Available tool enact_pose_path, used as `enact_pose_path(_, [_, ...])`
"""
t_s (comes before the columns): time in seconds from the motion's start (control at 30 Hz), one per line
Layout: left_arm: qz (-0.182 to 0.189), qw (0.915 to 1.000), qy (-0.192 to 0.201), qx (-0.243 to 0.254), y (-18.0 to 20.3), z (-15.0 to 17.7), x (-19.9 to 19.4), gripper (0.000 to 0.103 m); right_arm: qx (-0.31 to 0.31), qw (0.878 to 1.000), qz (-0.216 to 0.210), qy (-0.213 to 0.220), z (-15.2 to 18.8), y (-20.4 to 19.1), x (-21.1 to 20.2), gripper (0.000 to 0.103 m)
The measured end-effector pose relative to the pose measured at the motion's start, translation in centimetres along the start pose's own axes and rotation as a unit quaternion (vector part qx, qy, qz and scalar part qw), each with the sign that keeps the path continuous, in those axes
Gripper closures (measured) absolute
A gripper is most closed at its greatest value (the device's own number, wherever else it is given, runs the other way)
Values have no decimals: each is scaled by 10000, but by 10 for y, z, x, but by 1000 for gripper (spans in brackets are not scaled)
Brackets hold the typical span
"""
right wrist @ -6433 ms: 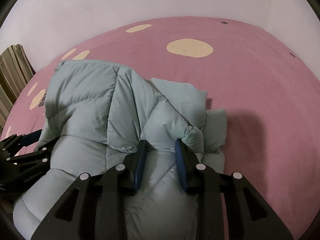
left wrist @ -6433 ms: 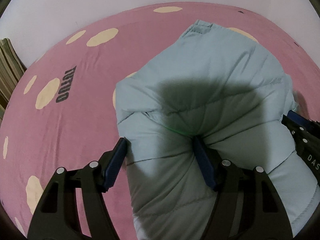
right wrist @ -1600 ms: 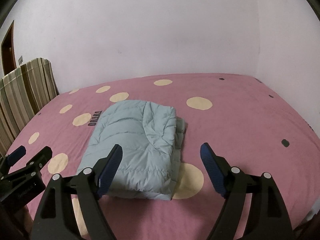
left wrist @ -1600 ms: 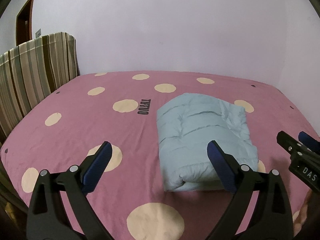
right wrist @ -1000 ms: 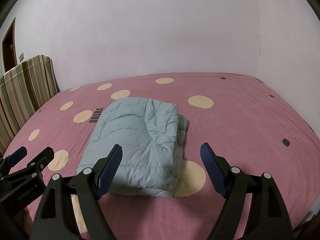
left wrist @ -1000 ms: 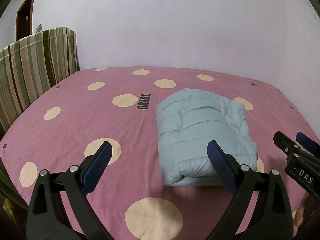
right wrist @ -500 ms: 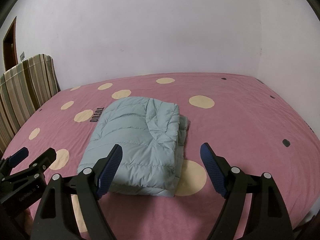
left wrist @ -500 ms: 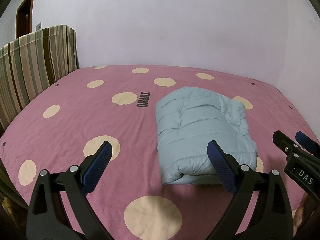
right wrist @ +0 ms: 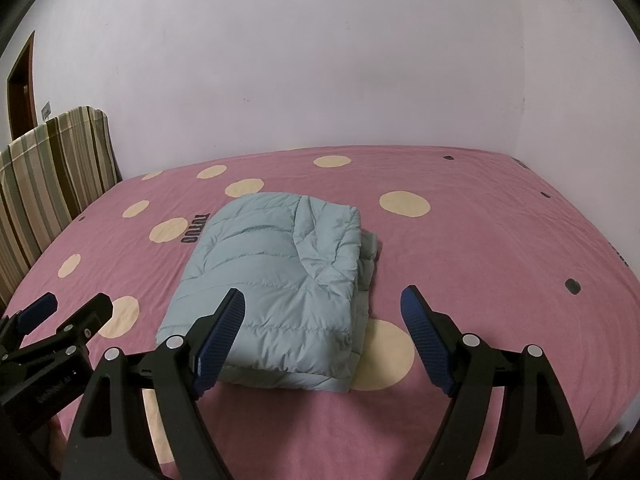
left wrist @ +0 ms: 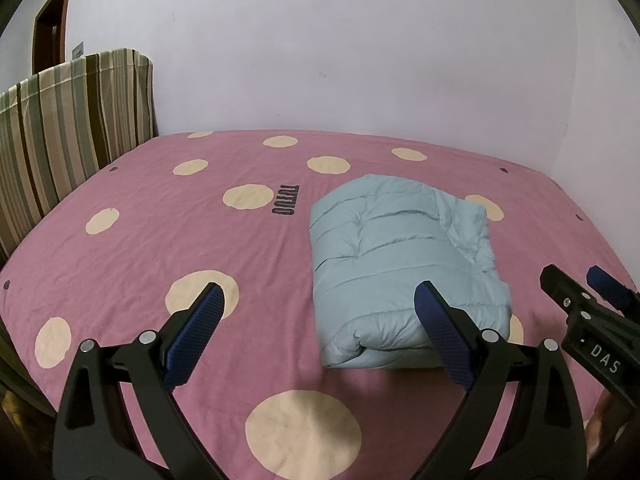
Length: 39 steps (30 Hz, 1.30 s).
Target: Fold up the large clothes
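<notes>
Garment: a pale blue quilted puffer jacket (left wrist: 404, 256) is seen folded into a thick, roughly rectangular bundle, its rounded fold edge turned toward the cameras; a thinner layer is seen sticking out along its right side.
Garment position: it is laid flat on the bed, a little right of the middle in the left wrist view and a little left of the middle in the right wrist view (right wrist: 276, 276), just beside the dark printed lettering (left wrist: 286, 200) on the sheet.
Left gripper: the left gripper (left wrist: 316, 334) is held above the near part of the bed with its blue-padded fingers (left wrist: 196, 328) spread wide; nothing is held between them and the jacket is not touched.
Right gripper: the right gripper (right wrist: 320, 340) is likewise spread wide and empty, raised in front of the bundle's near edge and clear of it.
Bed: a pink sheet (left wrist: 132, 248) with cream dots is stretched over the mattress, lightly creased.
Surroundings: a striped panel (left wrist: 60, 128) is stood at the bed's left edge, a pale wall (right wrist: 320, 72) is seen behind, and part of a brown door frame (left wrist: 50, 24) is visible at the far left.
</notes>
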State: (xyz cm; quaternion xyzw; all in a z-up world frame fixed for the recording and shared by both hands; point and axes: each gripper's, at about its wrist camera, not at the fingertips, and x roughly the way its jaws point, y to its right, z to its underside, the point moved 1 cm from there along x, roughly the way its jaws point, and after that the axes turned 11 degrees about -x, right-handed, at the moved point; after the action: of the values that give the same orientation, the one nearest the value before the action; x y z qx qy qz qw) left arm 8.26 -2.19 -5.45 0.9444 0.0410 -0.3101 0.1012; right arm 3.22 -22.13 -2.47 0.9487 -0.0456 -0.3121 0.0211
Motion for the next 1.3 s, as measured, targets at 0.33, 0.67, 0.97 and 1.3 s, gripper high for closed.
enact_pose_path(0.33, [-18,10000,43,37,2,0,-1,7,-40,10000,-32,-11,1,-1,0,24])
enact_pose_path(0.67, [-34,9999,76,128,4,0,-2,7,-74,10000,-56,-6,0,1,1,24])
enact_pose_path(0.97, [-33,9999,46,122,2,0,-1,7,-138,9998,-107,-32,2,3,4,24])
enact_pose_path(1.3, [27,9999,-19,161,3,1,3,3,-231,9996,-174,-72,2,7,8,24])
